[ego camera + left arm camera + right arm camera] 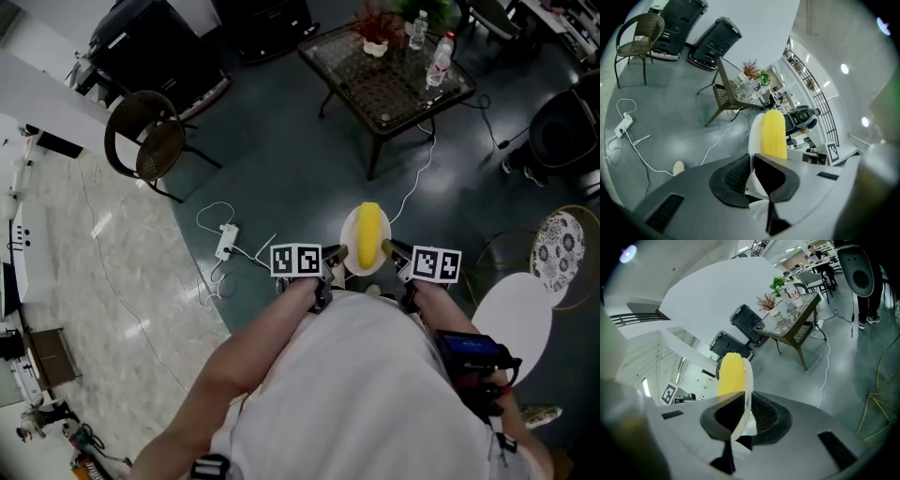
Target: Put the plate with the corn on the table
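A small white plate point(352, 263) with a yellow corn cob point(369, 232) on it is held in the air in front of the person, over the dark floor. My left gripper point(338, 252) is shut on the plate's left rim and my right gripper point(385, 247) on its right rim. In the left gripper view the plate point(754, 136) stands edge-on between the pads with the corn point(773, 133) beside it. The right gripper view shows the plate point(748, 380) and corn point(731, 375) the same way. A glass-topped table point(386, 75) stands farther ahead.
On the table are bottles point(439, 56) and a dried plant point(377, 25). A wicker chair point(145, 145) stands to the left, a power strip point(225, 242) with a white cable lies on the floor, and a white round stool point(511, 319) and a patterned one point(559, 247) are at the right.
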